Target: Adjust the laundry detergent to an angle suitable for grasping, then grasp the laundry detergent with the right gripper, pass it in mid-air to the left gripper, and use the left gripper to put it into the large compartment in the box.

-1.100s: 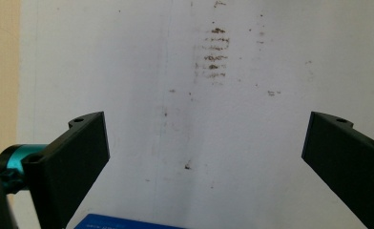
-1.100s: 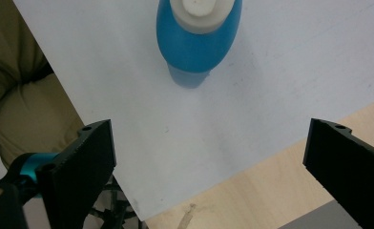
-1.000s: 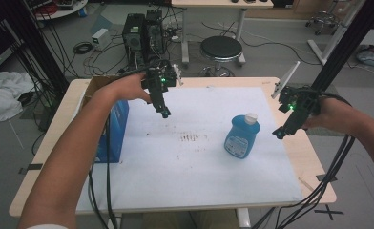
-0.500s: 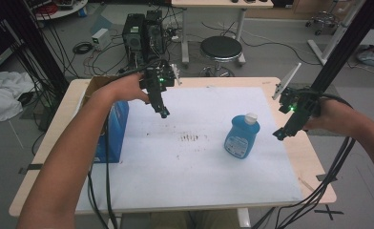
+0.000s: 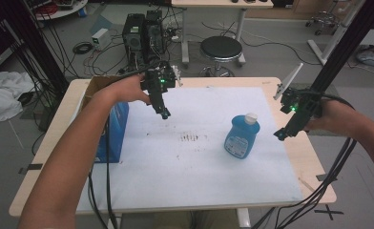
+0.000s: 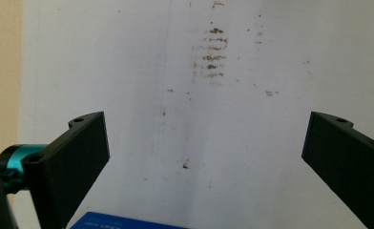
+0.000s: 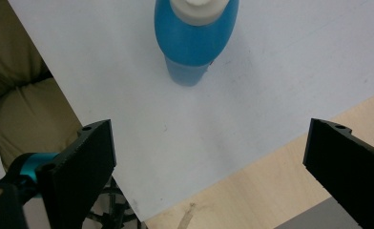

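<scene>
right gripper (image 5: 281, 135), jaws spread, was held just beside the upright bottle (image 5: 242, 136); a level, centred grasp on its body was advised; left gripper (image 5: 165, 114), also spread, was held idle

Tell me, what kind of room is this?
Probably a lab or workshop, not a home. Computer towers stand on the floor among loose cables, a round stool sits behind the table, and black frame poles rise beside it.
</scene>
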